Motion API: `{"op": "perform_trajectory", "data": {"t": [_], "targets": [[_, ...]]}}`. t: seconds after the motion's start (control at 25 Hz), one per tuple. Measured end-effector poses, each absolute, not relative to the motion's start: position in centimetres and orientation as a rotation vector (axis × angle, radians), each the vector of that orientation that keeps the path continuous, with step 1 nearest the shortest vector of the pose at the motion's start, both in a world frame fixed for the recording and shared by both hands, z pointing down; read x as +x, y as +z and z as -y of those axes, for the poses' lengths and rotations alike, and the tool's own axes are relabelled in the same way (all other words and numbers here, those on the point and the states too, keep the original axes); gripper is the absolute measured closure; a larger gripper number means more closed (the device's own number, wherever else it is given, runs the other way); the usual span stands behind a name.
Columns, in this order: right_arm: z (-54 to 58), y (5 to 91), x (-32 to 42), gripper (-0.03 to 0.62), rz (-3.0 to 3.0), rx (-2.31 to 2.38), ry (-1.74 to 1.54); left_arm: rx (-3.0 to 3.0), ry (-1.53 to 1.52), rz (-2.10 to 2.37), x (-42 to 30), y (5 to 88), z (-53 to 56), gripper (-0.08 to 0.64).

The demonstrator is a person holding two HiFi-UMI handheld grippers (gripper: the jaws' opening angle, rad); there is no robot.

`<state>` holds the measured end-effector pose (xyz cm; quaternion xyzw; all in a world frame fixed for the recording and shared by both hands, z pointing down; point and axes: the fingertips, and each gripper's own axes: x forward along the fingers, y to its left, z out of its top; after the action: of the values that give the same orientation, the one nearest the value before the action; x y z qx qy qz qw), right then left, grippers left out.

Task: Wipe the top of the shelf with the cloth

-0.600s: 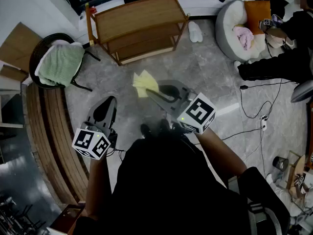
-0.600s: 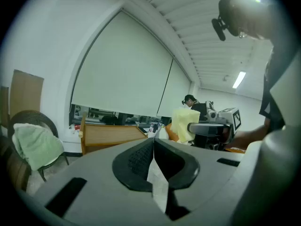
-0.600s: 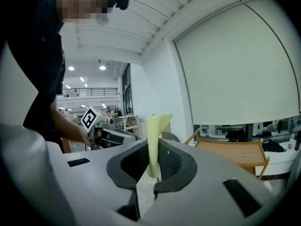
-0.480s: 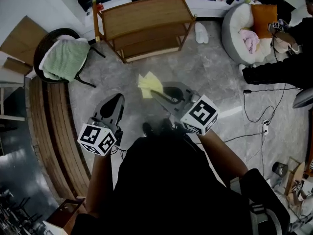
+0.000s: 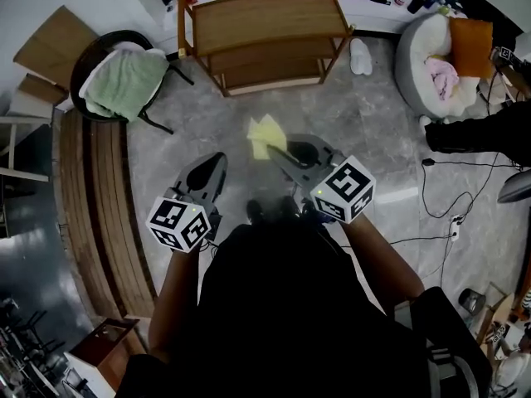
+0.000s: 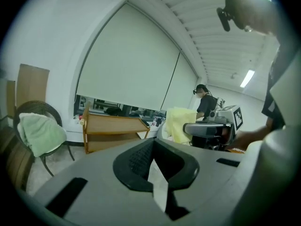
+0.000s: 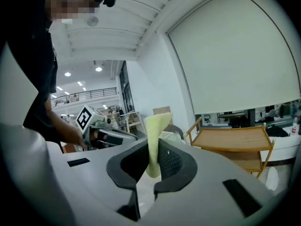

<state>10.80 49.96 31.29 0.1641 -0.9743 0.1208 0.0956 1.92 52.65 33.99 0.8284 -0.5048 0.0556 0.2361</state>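
Cloth (image 7: 155, 126), pale yellow and the only one in sight, is pinched between the jaws of the right tongs (image 7: 151, 171). The jaws are pressed narrow on its lower fold, and its free end stands up past the tips. The left tongs (image 6: 153, 166) have their jaws drawn together with nothing between them, and they are held beside the right pair without touching it. Each of the two tongs carries one marker cube, the left cube (image 5: 178, 224) and the right cube (image 5: 343, 191), so two in all. In the head view the cloth hangs over a grey, marble-patterned floor (image 5: 357, 131), well apart from the shelf (image 5: 265, 19). That shelf is a single wooden piece with three boards and stands at the far side of the room by the white wall. To its left is one dark round chair (image 5: 91, 52) with one green towel (image 5: 124, 85) draped over it. To its right, one pale round seat (image 5: 415, 56) holds an orange cushion (image 5: 471, 46) and a pink bundle (image 5: 445, 77). Black cables (image 5: 431, 197) trail over the floor on the right, where a second person's dark sleeve (image 5: 485, 127) shows.
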Motion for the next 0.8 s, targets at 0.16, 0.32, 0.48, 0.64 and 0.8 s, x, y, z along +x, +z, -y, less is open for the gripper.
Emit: {"op": "perform_trajectory", "data": {"t": [0.16,0.32,0.48,0.64,0.8], "targets": [[-49.9,32.1,11.8,0.551,2.865,0.528,0.399,2.245,0.171,1.394,2.5,35.1,-53.0,0.549],[-50.0,32.9,12.7,0.551,2.841,0.554,0.429,2.176,0.204,1.419,3.0,36.5,-53.1,0.550],[-50.1,33.8,12.6,0.551,2.829,0.559,0.449,2.137,0.207,1.462,2.5,36.9,-53.3,0.550],[-49.7,34.8,12.6,0.551,2.803,0.582,0.495,2.124,0.230,1.498,2.2,36.9,-52.9,0.549],[-48.7,35.4,12.8,0.551,2.789,0.636,0.537,2.115,0.207,1.513,0.8,36.6,-52.4,0.549]]}}
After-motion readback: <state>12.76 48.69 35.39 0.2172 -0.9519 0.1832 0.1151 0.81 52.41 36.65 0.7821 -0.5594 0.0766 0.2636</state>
